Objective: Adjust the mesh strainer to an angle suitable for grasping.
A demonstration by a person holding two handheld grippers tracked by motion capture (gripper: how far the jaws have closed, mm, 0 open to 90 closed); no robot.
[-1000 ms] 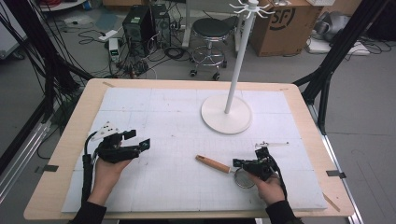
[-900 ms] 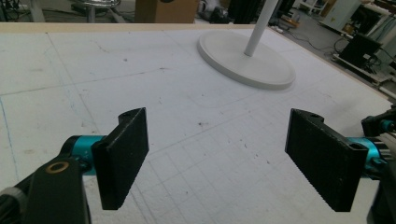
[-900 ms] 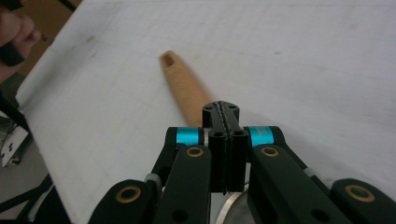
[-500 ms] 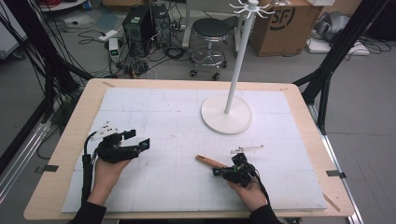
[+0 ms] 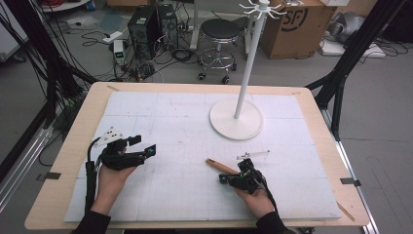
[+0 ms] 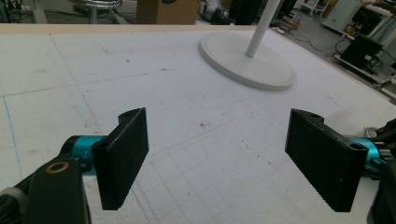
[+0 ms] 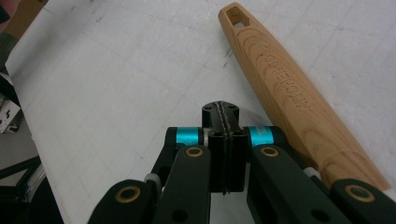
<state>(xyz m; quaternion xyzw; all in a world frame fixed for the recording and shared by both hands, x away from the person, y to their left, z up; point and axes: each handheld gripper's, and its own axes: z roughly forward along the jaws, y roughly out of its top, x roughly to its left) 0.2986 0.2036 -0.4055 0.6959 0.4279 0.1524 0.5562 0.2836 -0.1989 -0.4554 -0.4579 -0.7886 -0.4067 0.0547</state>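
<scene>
The right tongs (image 7: 223, 114) are pressed fully together, gripping nothing; the wooden handle (image 7: 285, 88) lies just beside them, its far end hidden. The left tongs (image 6: 224, 156) gape wide, empty.

wooden handle (image 7: 299, 100) lower end hidden behind right tongs (image 7: 223, 112)

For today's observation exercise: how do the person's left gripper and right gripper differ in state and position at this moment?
The left gripper has its jaws wide apart with bare mat between them; the right gripper has its jaws pressed together, empty. The left gripper sits away from any object, while the right gripper lies beside the wooden handle. Both are hand-held, black, and low over the white mat.
</scene>
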